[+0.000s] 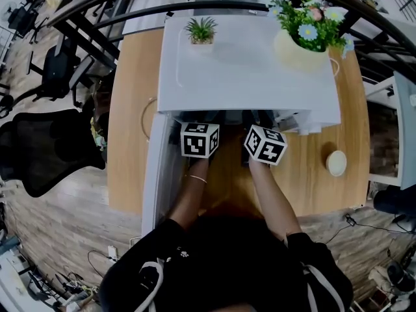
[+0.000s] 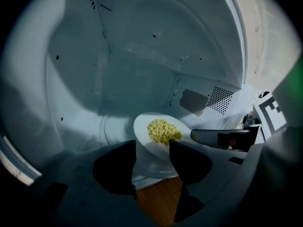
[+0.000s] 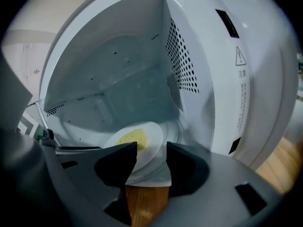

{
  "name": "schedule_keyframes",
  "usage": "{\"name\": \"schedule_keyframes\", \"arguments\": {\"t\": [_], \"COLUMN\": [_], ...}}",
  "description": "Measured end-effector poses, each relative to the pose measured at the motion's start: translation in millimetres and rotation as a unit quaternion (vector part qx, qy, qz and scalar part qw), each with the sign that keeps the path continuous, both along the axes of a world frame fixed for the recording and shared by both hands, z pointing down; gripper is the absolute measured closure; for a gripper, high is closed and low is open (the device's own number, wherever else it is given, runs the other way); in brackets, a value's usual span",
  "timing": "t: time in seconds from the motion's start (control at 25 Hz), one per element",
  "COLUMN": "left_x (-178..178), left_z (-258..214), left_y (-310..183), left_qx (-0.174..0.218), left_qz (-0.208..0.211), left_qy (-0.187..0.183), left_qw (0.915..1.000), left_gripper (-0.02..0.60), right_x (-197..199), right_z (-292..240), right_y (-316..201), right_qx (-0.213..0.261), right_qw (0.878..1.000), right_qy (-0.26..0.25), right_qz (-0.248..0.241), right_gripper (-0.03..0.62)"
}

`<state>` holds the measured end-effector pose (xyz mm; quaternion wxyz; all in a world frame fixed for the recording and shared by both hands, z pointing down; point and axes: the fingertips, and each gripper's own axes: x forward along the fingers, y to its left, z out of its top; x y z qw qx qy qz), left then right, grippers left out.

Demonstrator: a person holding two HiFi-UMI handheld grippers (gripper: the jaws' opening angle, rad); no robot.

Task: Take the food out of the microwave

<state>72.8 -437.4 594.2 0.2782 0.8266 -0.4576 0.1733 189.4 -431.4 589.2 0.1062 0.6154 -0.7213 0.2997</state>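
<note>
A white microwave [image 1: 247,64] stands open on a wooden table, and both marker cubes, left [image 1: 199,140] and right [image 1: 265,144], sit at its mouth. Inside, a white plate [image 2: 154,135] carries yellow food [image 2: 162,130] on the cavity floor. My left gripper [image 2: 152,150] is open, its dark fingers framing the plate's near rim without pressing on it. In the right gripper view the same plate [image 3: 142,143] and food [image 3: 131,137] lie just beyond my open right gripper [image 3: 151,155]. The other gripper's finger [image 2: 220,136] reaches in from the right.
The microwave door [image 1: 156,168] hangs open at the left. A small green plant [image 1: 201,30] and a flower pot [image 1: 302,34] stand on the microwave's top. A white round cup [image 1: 336,163] sits on the table at the right. A perforated wall [image 3: 182,60] bounds the cavity's right side.
</note>
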Motion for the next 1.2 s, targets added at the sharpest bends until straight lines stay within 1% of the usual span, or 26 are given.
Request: {"name": "schedule_keyframes", "arguments": {"t": [0.28, 0.4, 0.44, 0.52, 0.64, 0.76, 0.84, 0.92, 1.04, 1.2], "left_x": [4, 4, 4, 3, 2, -1, -2, -4, -5, -5], "left_z": [-1, -1, 0, 0, -1, -3, -5, -6, -7, -13], "left_y": [-6, -6, -5, -5, -3, 0, 1, 3, 8, 14], "left_qx": [-0.003, -0.003, -0.005, -0.007, -0.012, -0.013, -0.012, -0.015, -0.017, -0.008], "left_qz": [-0.006, -0.008, -0.009, -0.011, -0.014, -0.021, -0.024, -0.029, -0.032, -0.034], "left_qy": [0.016, 0.017, 0.018, 0.022, 0.032, 0.033, 0.035, 0.042, 0.043, 0.042], "left_qw": [0.9998, 0.9998, 0.9998, 0.9997, 0.9993, 0.9992, 0.999, 0.9986, 0.9984, 0.9985], "left_gripper": [0.382, 0.382, 0.382, 0.383, 0.383, 0.411, 0.411, 0.411, 0.413, 0.416], "right_x": [-1, -4, -7, -10, -9, -7, -6, -6, -5, -4], "right_z": [2, 2, 3, 3, 2, -4, -8, -10, -12, -19], "right_y": [-3, -4, -4, -4, -4, -3, -2, -1, 4, 11], "right_qx": [-0.007, -0.011, -0.012, -0.013, -0.012, 0.001, 0.01, 0.013, 0.015, 0.026], "right_qw": [1.0, 1.0, 0.999, 0.999, 0.998, 0.998, 0.998, 0.998, 0.998, 0.997], "right_qy": [-0.01, -0.022, -0.031, -0.05, -0.065, -0.065, -0.064, -0.066, -0.066, -0.071], "right_qz": [0.006, -0.005, -0.01, -0.011, -0.006, -0.002, -0.001, -0.001, -0.001, 0.003], "right_gripper": [0.411, 0.407, 0.436, 0.434, 0.439, 0.451, 0.467, 0.471, 0.494, 0.499]}}
